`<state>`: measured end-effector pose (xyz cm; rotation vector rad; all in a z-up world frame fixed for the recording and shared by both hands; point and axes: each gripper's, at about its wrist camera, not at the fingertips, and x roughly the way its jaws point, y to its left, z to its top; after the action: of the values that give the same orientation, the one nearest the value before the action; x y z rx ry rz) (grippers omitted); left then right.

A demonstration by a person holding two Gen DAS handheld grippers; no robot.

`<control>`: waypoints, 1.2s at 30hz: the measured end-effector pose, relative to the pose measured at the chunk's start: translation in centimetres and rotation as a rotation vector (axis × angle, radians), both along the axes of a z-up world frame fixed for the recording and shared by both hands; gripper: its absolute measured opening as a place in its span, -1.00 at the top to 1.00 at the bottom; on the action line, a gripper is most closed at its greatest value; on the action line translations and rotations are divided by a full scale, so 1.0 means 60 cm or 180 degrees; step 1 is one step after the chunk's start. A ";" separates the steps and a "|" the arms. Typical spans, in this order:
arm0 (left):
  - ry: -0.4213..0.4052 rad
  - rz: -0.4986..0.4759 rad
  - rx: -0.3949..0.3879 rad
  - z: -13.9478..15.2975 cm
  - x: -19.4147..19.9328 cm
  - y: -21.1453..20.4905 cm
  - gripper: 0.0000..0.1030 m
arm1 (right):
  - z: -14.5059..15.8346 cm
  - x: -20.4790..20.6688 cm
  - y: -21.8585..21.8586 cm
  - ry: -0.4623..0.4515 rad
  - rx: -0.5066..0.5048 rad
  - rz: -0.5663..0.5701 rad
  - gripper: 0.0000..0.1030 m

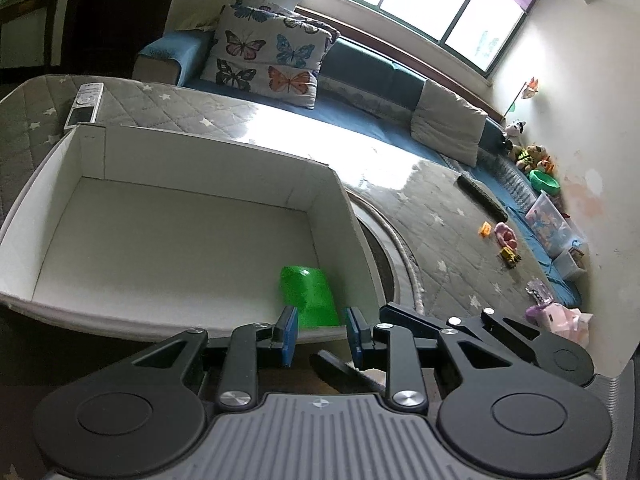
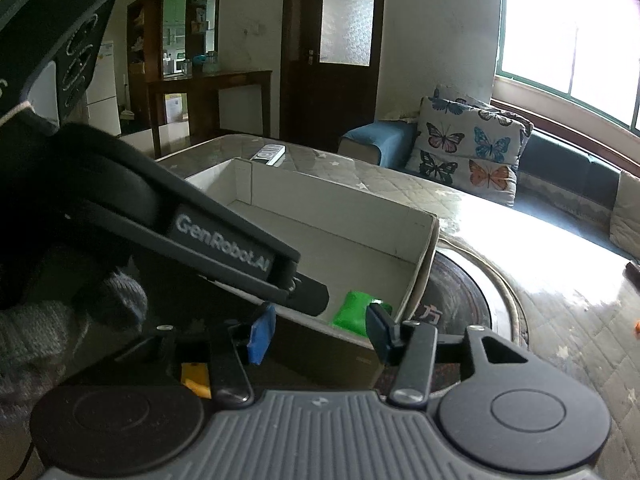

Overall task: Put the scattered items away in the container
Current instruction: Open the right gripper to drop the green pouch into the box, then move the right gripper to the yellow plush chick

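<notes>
Where the white cardboard box (image 1: pixel 168 216) sits on the quilted star-print table cover (image 1: pixel 440 216), one green object (image 1: pixel 310 294) lies in its near right corner. The left gripper (image 1: pixel 322 334) has its blue pads a little apart, released, nothing between them; the right gripper (image 2: pixel 320 332) stands wider, also empty. Only the left wrist view shows three small toys (image 1: pixel 505 238) near the table's far right edge. Only the right wrist view shows the left gripper's side, lettered "GenRobot.AI". One remote control (image 1: pixel 85 104) lies behind the box.
</notes>
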<state>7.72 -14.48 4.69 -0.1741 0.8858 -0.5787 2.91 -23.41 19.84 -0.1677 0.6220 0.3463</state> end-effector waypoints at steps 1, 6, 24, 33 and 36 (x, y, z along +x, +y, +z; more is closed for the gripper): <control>-0.0013 -0.0004 -0.0004 0.001 -0.005 0.001 0.43 | -0.001 -0.008 -0.001 -0.0002 -0.0005 -0.0002 -0.12; -0.0076 -0.0020 -0.0022 0.007 -0.035 0.009 0.43 | -0.007 -0.041 -0.008 0.0000 -0.0020 -0.0035 -0.13; -0.0208 -0.0001 -0.0034 0.002 -0.136 0.056 0.37 | -0.030 -0.125 -0.047 -0.0005 -0.0126 -0.0209 -0.58; -0.0173 -0.0027 0.0036 -0.020 -0.180 0.080 0.37 | -0.036 -0.132 -0.076 -0.0027 -0.0071 -0.0409 -0.69; -0.0120 -0.0033 0.0003 -0.028 -0.185 0.086 0.37 | -0.034 -0.136 -0.072 -0.0045 -0.0088 -0.0360 -0.73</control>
<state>-3.39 -9.30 3.02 -0.1575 0.8507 -0.5895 -5.24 -27.73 17.78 -0.1606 0.6198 0.2273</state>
